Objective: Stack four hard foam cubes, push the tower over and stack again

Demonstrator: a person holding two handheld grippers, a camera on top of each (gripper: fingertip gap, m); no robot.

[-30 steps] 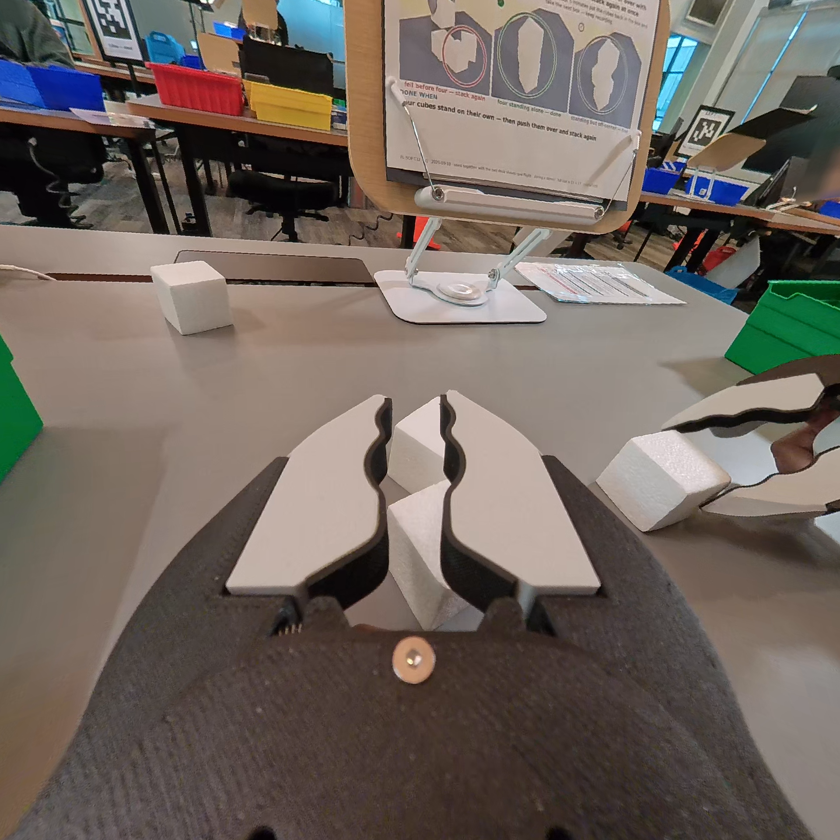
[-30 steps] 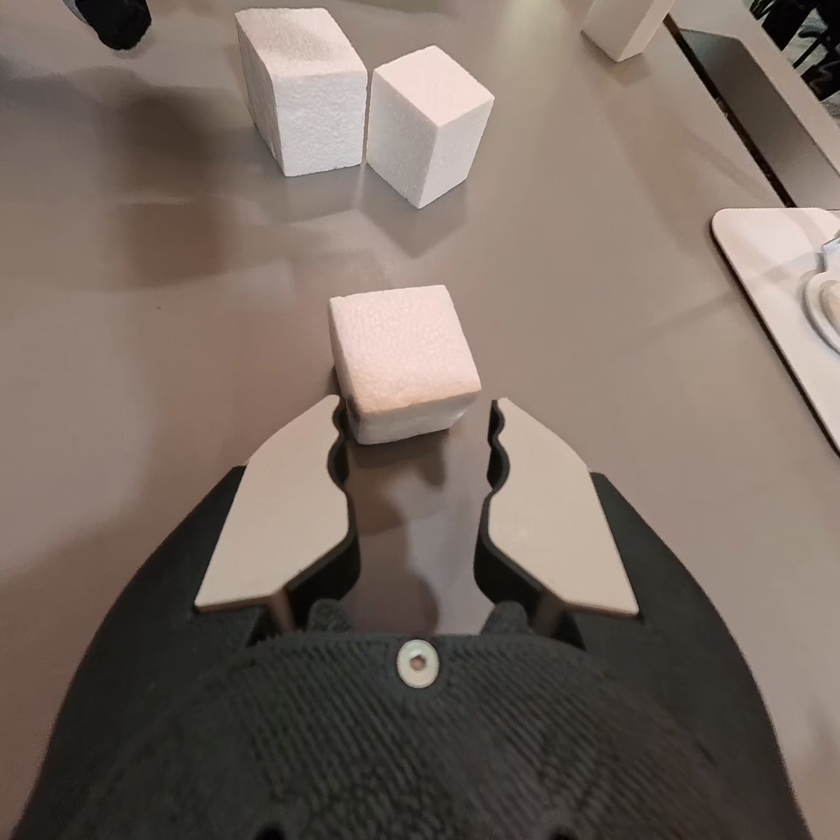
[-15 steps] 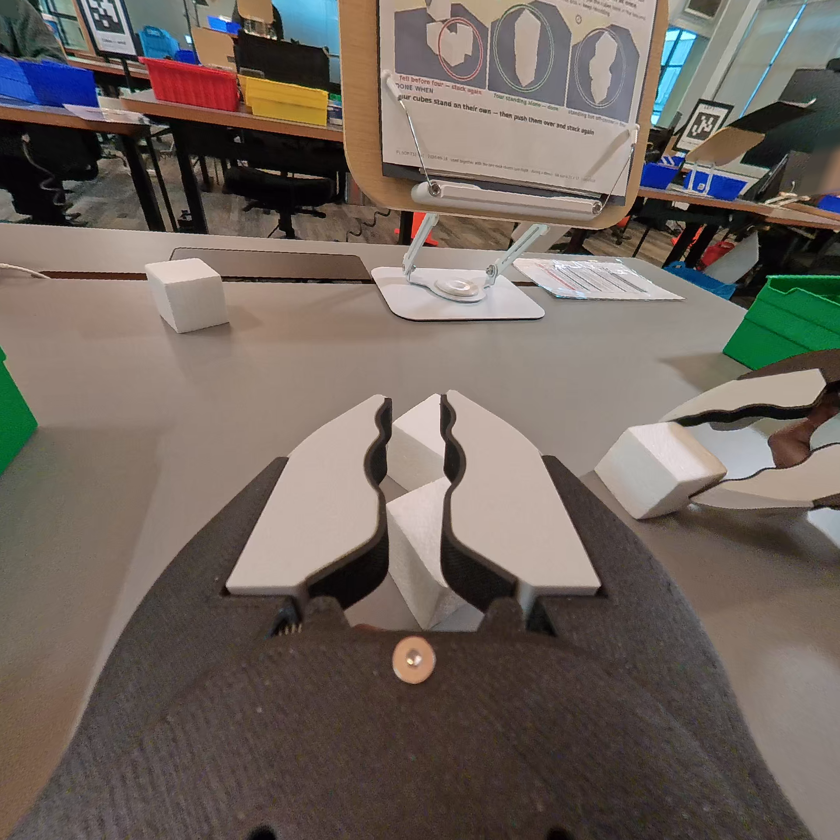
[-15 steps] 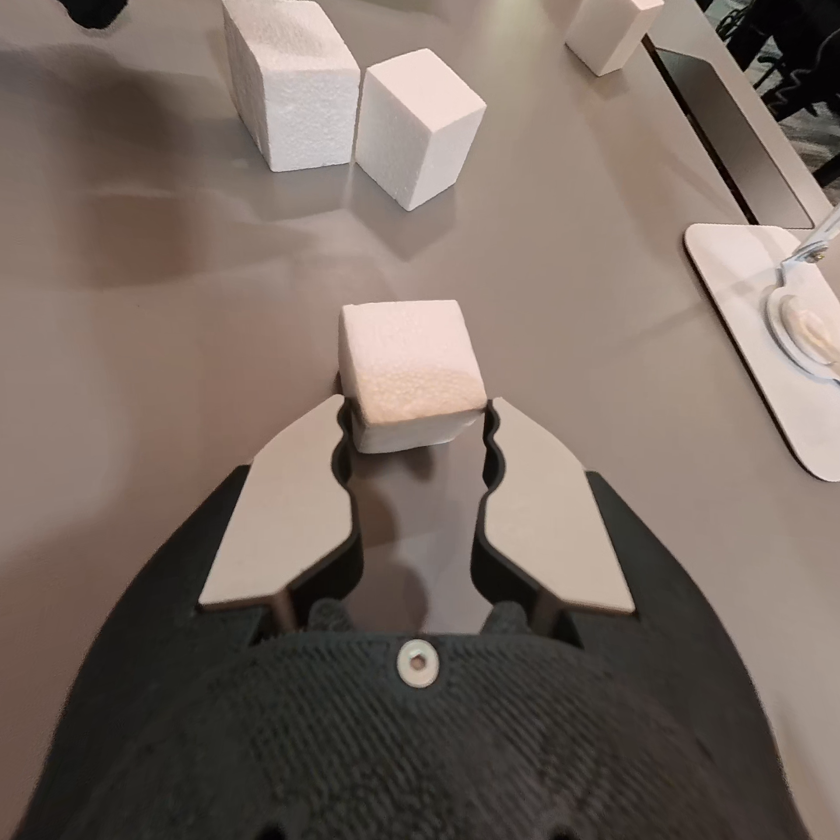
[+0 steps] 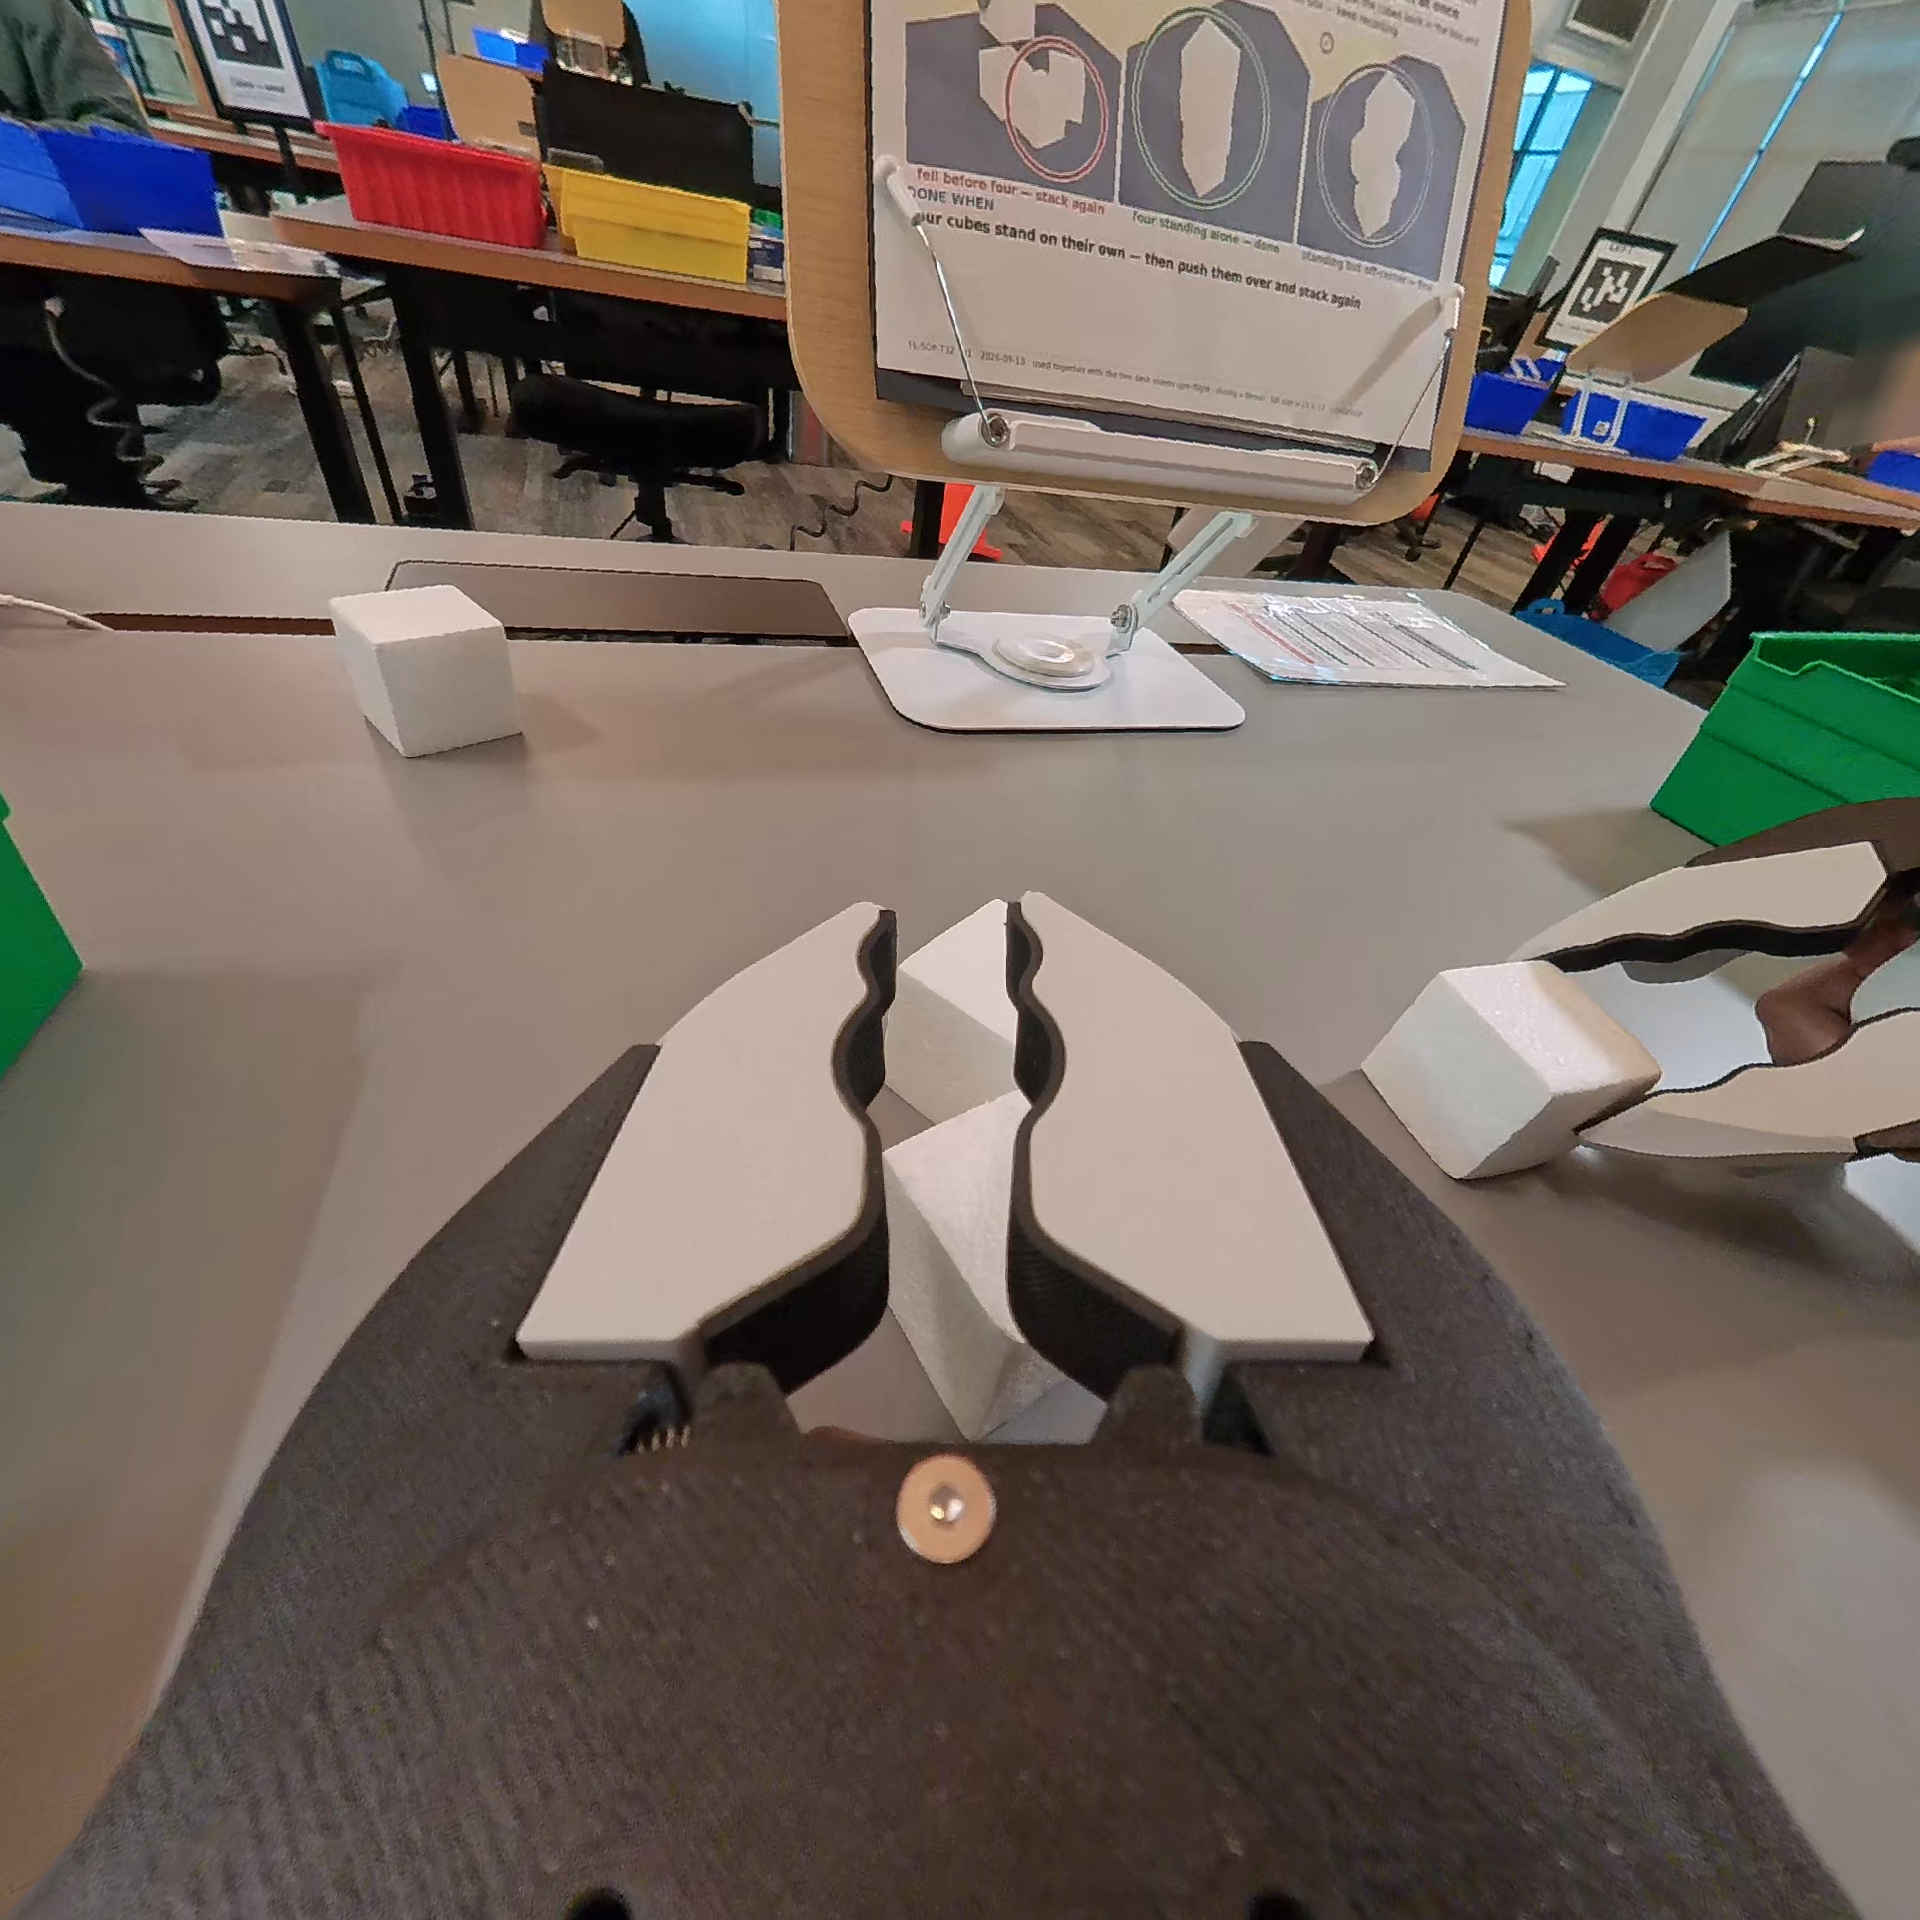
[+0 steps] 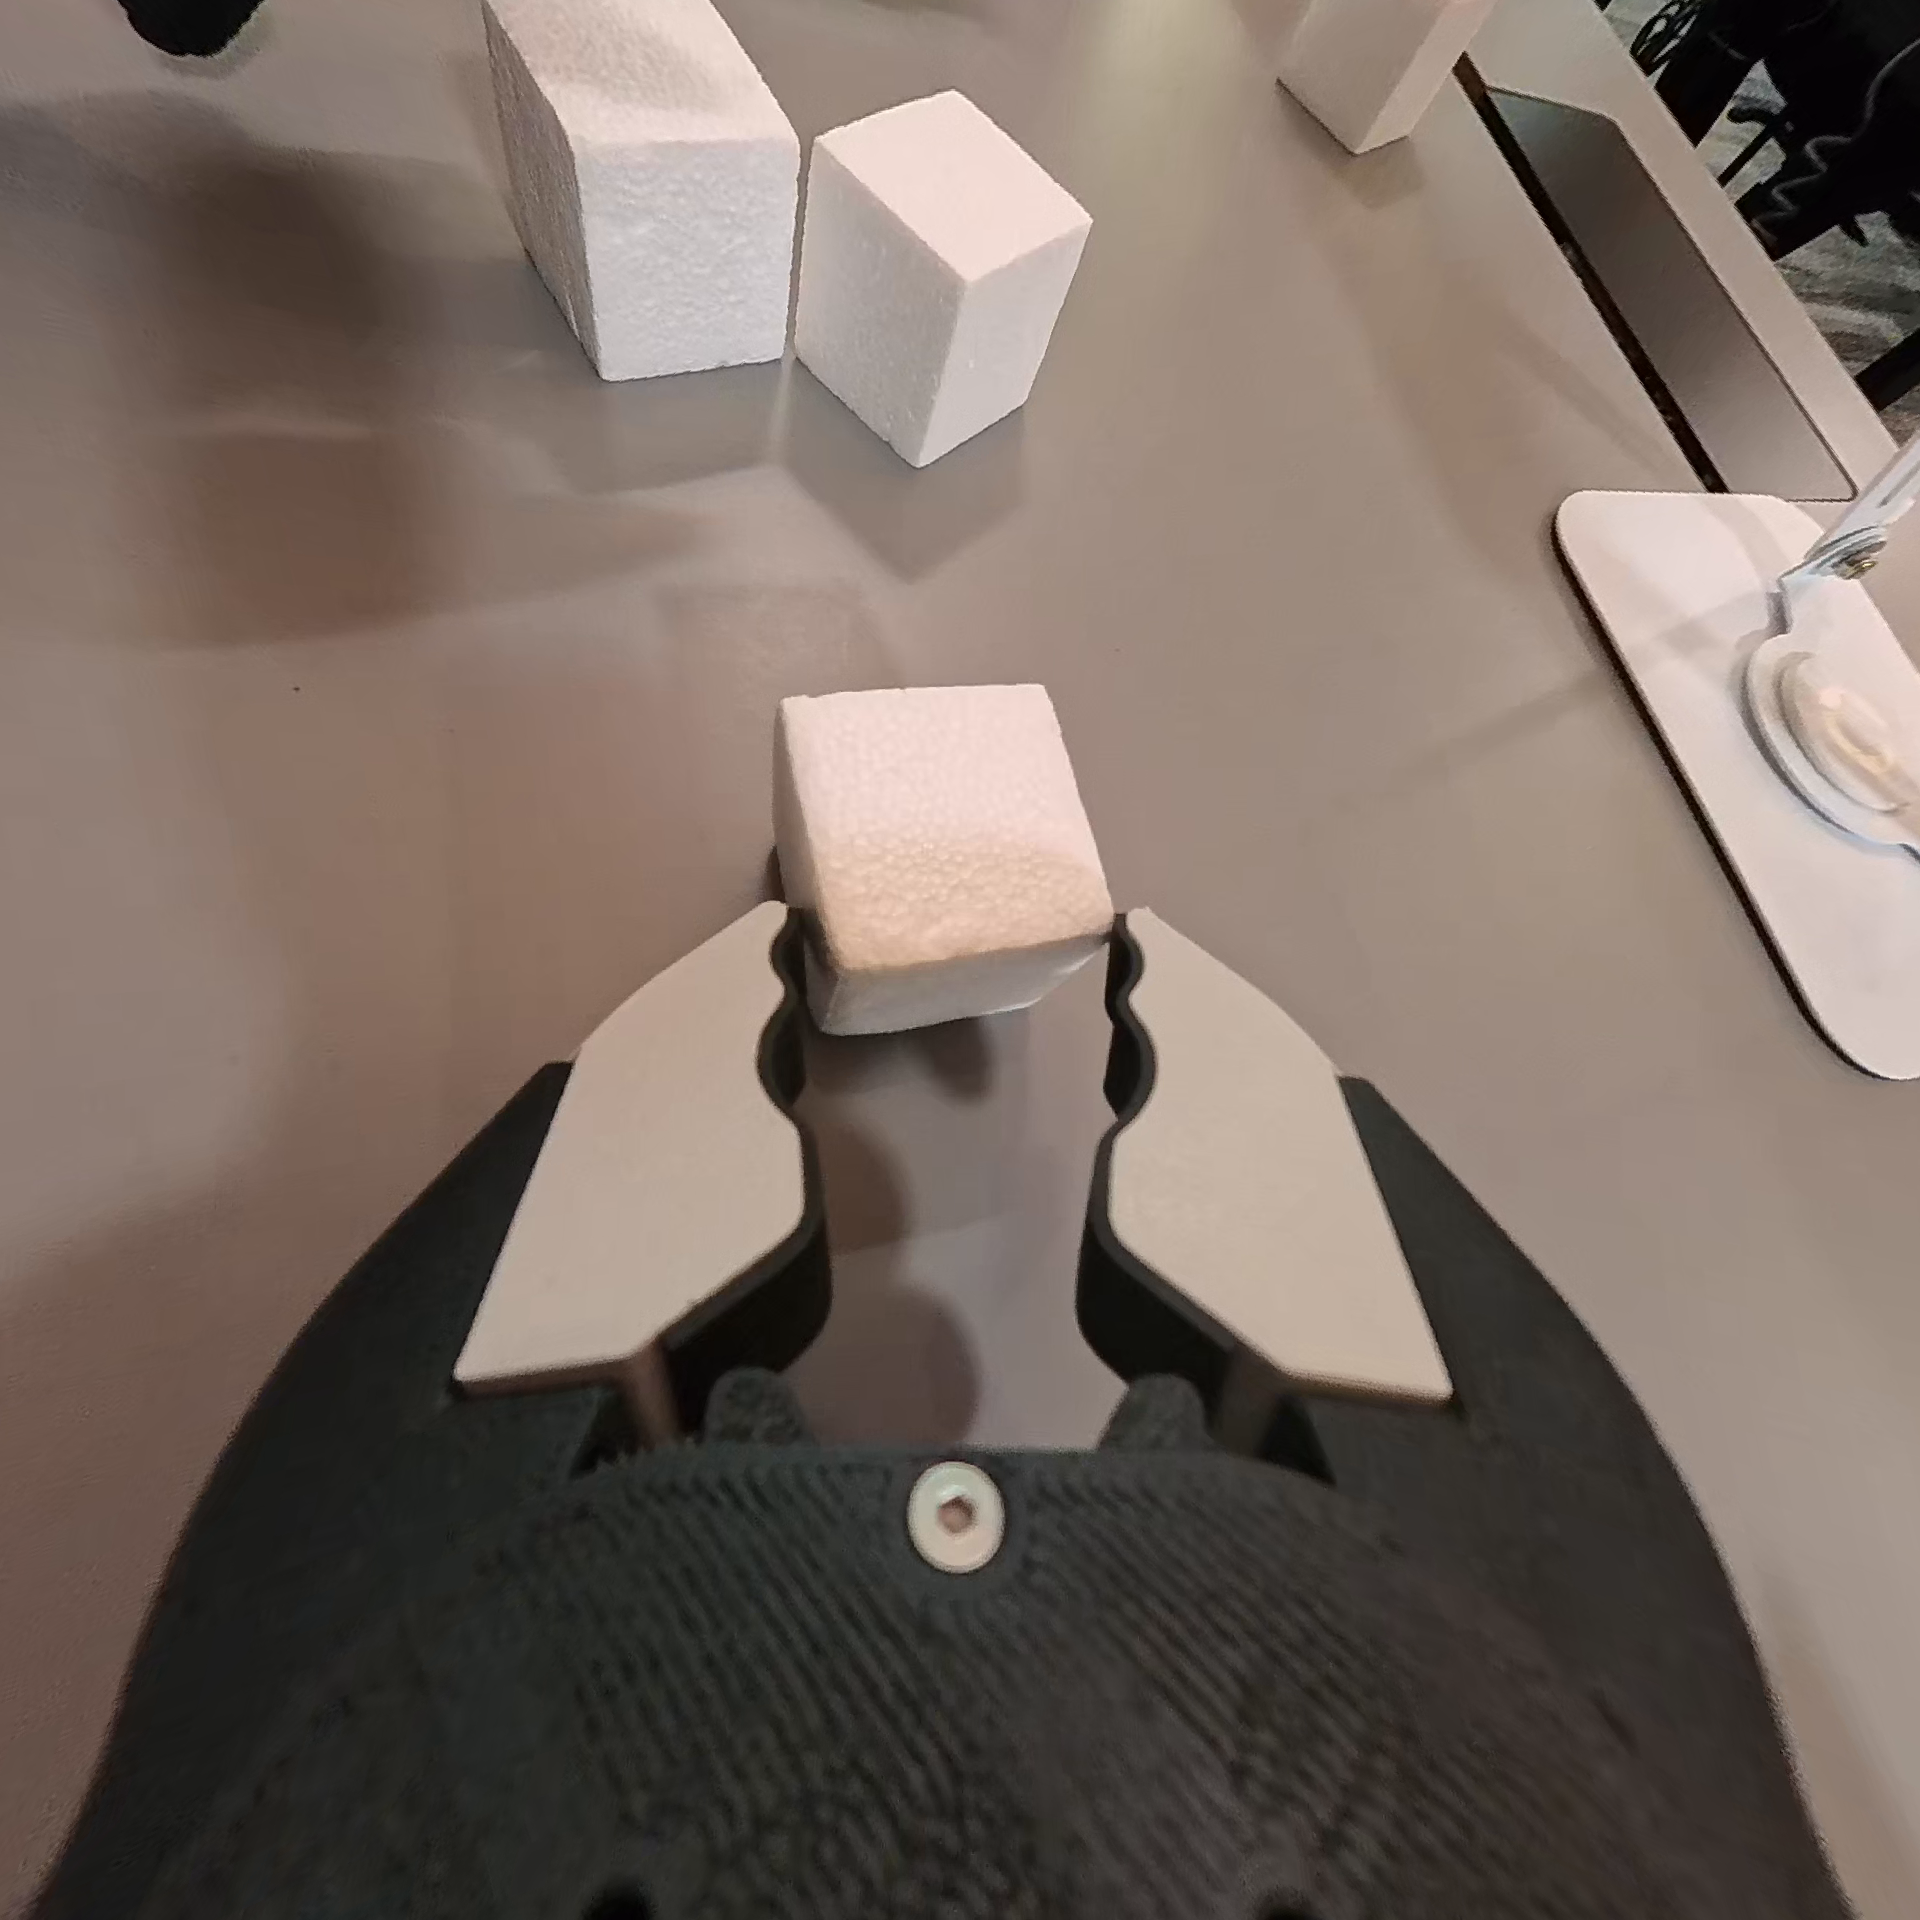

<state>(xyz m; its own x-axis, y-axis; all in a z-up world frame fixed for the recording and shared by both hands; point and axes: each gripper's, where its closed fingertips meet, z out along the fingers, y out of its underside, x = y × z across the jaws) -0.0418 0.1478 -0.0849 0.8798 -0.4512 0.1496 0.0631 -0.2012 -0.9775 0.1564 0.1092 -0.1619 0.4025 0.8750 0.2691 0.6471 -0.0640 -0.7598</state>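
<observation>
Several white foam cubes stand on a grey table [image 5: 727,831]. My left gripper [image 5: 948,914] is shut and empty, hovering over two cubes that stand side by side [image 6: 644,187] [image 6: 935,270]; both show through its finger gap [image 5: 951,997] [image 5: 951,1247]. My right gripper [image 6: 953,920] is open, with its fingertips on either side of the near end of a third cube [image 6: 935,842]. That cube [image 5: 1486,1049] and the right gripper [image 5: 1558,1044] also show at the right of the left wrist view. A fourth cube [image 5: 426,665] stands alone at the far left.
A document stand with a white base [image 5: 1049,675] holds a printed sheet at the table's far side. A green bin [image 5: 1808,748] sits at the right, another [image 5: 26,935] at the left edge. A plastic-sleeved sheet [image 5: 1351,649] and a dark inset panel [image 5: 613,608] lie at the back. Across from one pair of fingers to the other is roughly 20 cm. My left gripper's tips are some 30 cm from the fourth cube [image 5: 426,665].
My right gripper has moved forward, at the same opening, until its fingertips flank the cube. My left gripper has stayed almost still over the two cubes.
</observation>
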